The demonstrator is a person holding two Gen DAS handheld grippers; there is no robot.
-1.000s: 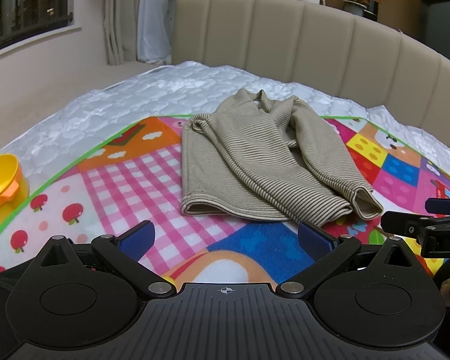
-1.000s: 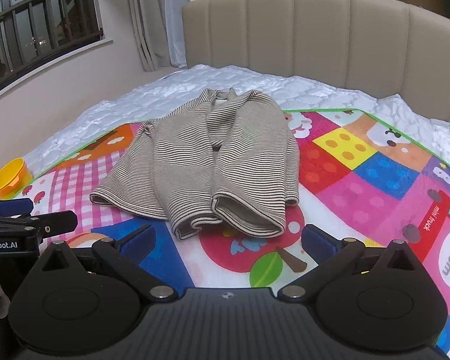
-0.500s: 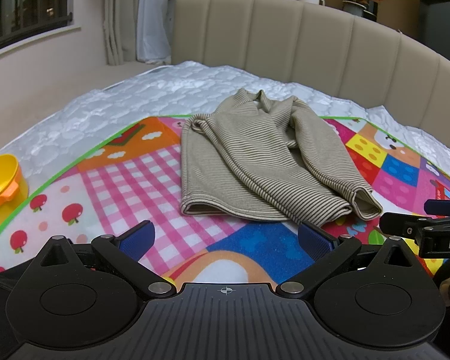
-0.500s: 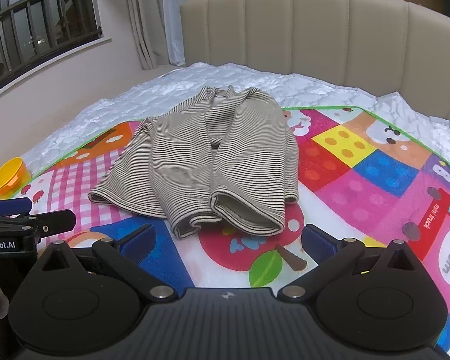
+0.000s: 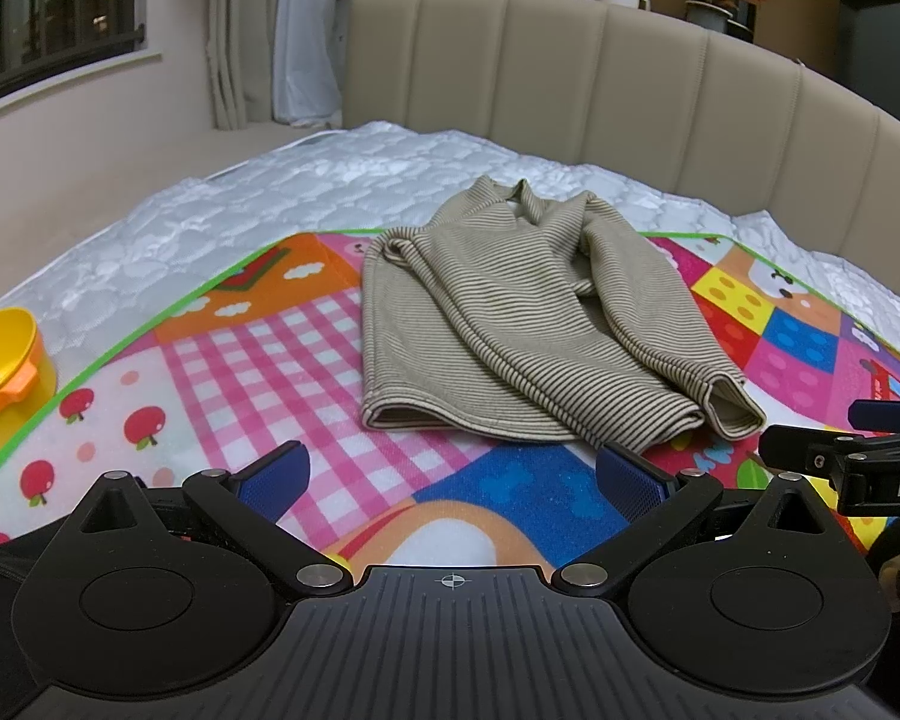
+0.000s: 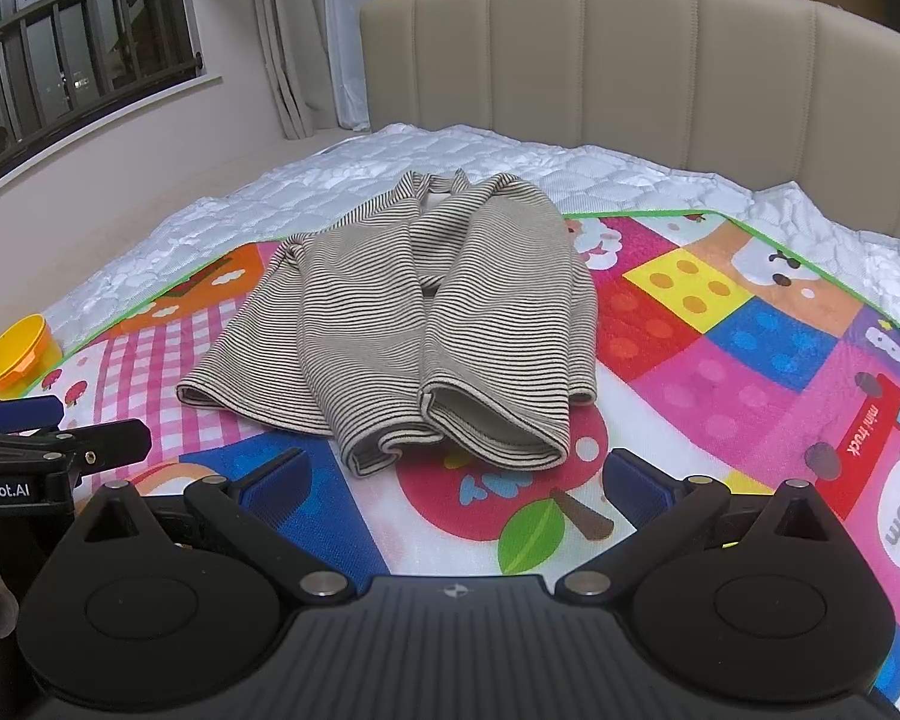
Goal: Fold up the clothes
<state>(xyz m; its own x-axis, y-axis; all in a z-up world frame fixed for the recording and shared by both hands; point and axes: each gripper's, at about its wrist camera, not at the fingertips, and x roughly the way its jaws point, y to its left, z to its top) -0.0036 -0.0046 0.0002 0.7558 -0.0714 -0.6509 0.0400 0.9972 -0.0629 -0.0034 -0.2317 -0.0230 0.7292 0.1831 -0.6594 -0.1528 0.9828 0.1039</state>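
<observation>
bed: white quilted mattress [image 5: 306,192] with a beige padded headboard [image 5: 630,90]
play mat: colourful play mat [image 5: 258,360] spread over the bed
yellow cup: yellow cup [image 5: 6,360] at the mat's left edge
striped top: striped top [image 5: 510,312], sleeves folded in, flat on the mat
left hand-held gripper: left hand-held gripper [image 5: 450,474] spread wide, empty, just short of the hem
right hand-held gripper: right hand-held gripper [image 6: 456,480] spread wide, empty, near the cuffs

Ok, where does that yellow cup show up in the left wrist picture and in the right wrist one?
Left wrist view: the yellow cup sits at the far left edge, mid-height, on the white quilt just outside the play mat's green border.
Right wrist view: the yellow cup is again at the far left, mid-height, looking smaller.
Shared landmark: the striped sweater lies to the cup's right in both.
</observation>
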